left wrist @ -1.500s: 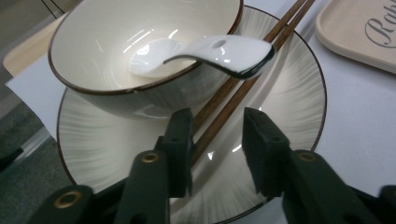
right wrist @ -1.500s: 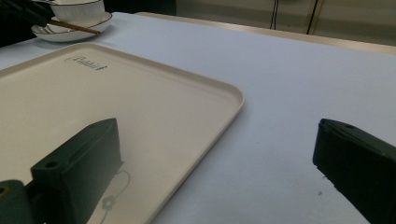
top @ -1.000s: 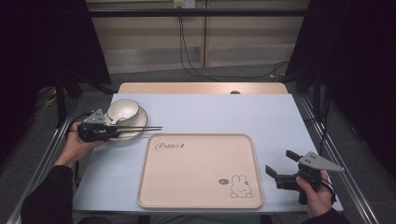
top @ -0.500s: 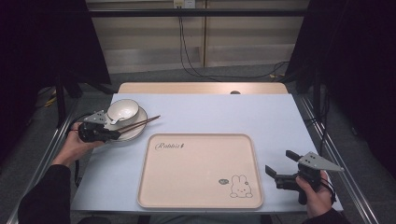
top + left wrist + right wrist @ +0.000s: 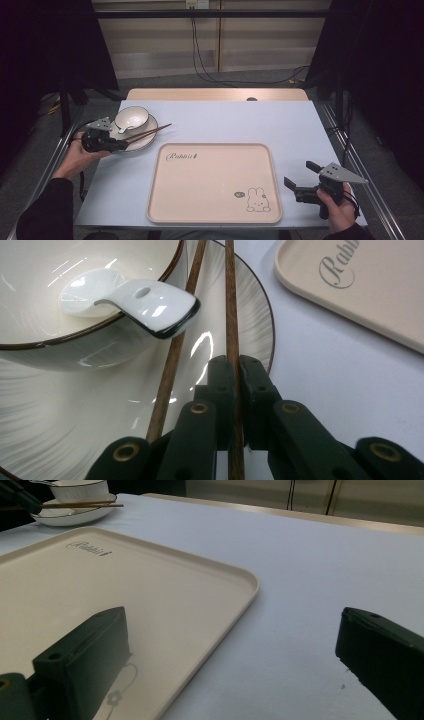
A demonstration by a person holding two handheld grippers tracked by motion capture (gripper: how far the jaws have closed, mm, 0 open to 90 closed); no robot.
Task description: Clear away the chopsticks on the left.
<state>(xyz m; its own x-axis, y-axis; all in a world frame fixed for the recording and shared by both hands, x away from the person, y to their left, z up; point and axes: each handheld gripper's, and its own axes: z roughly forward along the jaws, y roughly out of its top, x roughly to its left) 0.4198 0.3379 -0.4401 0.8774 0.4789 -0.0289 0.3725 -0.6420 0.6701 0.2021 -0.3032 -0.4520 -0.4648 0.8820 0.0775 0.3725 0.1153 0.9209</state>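
While my right gripper (image 5: 300, 186) idles wide open beside the tray (image 5: 215, 210), my left gripper (image 5: 236, 371) pinches one chopstick (image 5: 230, 300) lengthwise over the plate (image 5: 252, 300).

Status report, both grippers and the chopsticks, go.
Left gripper shut on one chopstick, second chopstick loose on plate. Right gripper open, idle beside tray. Nothing blocking.

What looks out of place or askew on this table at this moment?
The left claw pinches only one chopstick; the second chopstick lies loose outside it, angled away over the plate. Nothing looks spilled or damaged.
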